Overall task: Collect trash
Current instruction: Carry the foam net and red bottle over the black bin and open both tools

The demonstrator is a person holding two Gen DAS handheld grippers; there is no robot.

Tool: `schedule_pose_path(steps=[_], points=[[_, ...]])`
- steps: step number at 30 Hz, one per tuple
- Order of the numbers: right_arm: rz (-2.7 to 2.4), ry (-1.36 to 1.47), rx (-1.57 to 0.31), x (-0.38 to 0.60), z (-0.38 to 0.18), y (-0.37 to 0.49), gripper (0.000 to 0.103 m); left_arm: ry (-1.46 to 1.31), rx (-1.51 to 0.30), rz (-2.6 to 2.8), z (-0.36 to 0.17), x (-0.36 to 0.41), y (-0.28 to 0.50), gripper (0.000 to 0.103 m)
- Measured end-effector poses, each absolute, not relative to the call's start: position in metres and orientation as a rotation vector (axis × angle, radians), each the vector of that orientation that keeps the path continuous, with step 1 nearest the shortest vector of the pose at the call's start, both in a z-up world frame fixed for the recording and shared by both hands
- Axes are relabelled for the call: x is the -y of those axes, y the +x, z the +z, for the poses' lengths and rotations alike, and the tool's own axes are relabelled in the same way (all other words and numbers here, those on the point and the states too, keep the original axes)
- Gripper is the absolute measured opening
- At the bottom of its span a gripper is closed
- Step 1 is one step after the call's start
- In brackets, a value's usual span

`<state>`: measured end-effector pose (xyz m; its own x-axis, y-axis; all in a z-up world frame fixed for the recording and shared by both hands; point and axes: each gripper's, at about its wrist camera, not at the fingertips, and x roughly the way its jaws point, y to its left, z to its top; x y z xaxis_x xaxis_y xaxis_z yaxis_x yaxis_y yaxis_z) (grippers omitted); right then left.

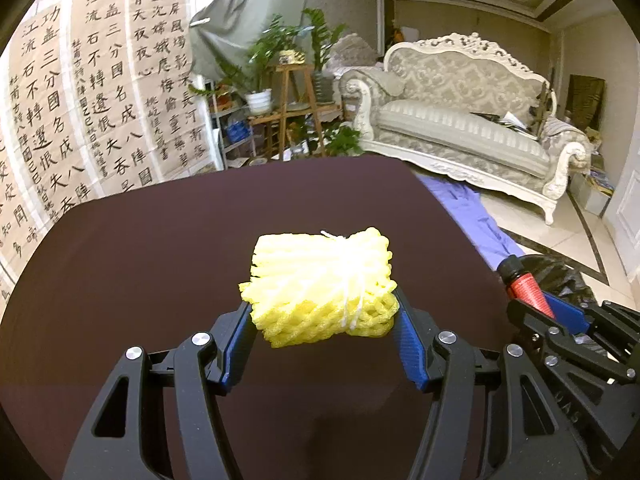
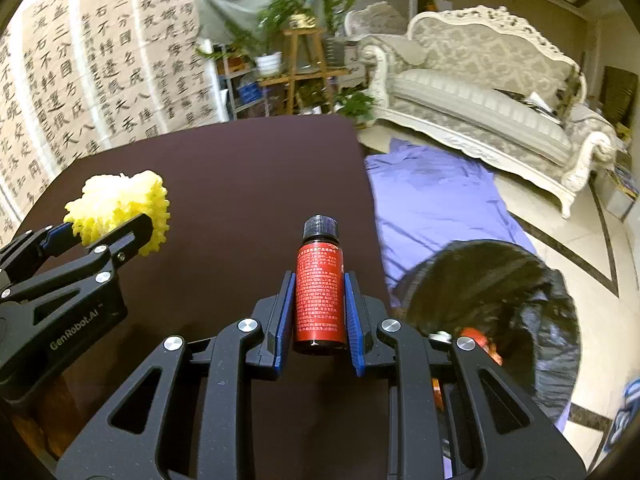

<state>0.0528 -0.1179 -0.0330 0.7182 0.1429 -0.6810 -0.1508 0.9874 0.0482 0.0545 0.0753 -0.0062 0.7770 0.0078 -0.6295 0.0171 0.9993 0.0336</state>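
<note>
Left gripper [image 1: 324, 312] "GenRobot.AI" clamps yellow foam net [image 1: 320, 284]; right gripper [image 2: 319, 312] clamps red-labelled bottle [image 2: 320, 292].

Yellow foam fruit net [image 1: 320, 284], folded into a thick bundle and tied with white string, clamped at its near end between the blue pads of the left hand-held gripper [image 1: 323, 316] over the dark bench [image 1: 140, 264]. Small brown bottle [image 2: 320, 288] with red label and black ribbed cap, pinched by its sides in the right hand-held gripper [image 2: 320, 316], cap pointing away. Black trash bag [image 2: 520, 300] gaping open on the floor beside the bench, with red and white scraps inside.
</note>
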Motion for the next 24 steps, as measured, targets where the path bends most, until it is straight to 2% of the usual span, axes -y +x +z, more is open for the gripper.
schedule_pose_path(steps=[19,24], points=[[-0.127,0.084,-0.743,0.248,-0.046,0.038,0.023,0.122,-0.655,-0.222,-0.008,0.053,0.068,0.061],[-0.192,0.115,-0.743,0.277,-0.053,0.04,0.024,0.158,-0.651,-0.258,-0.011,0.08,0.077,0.066]])
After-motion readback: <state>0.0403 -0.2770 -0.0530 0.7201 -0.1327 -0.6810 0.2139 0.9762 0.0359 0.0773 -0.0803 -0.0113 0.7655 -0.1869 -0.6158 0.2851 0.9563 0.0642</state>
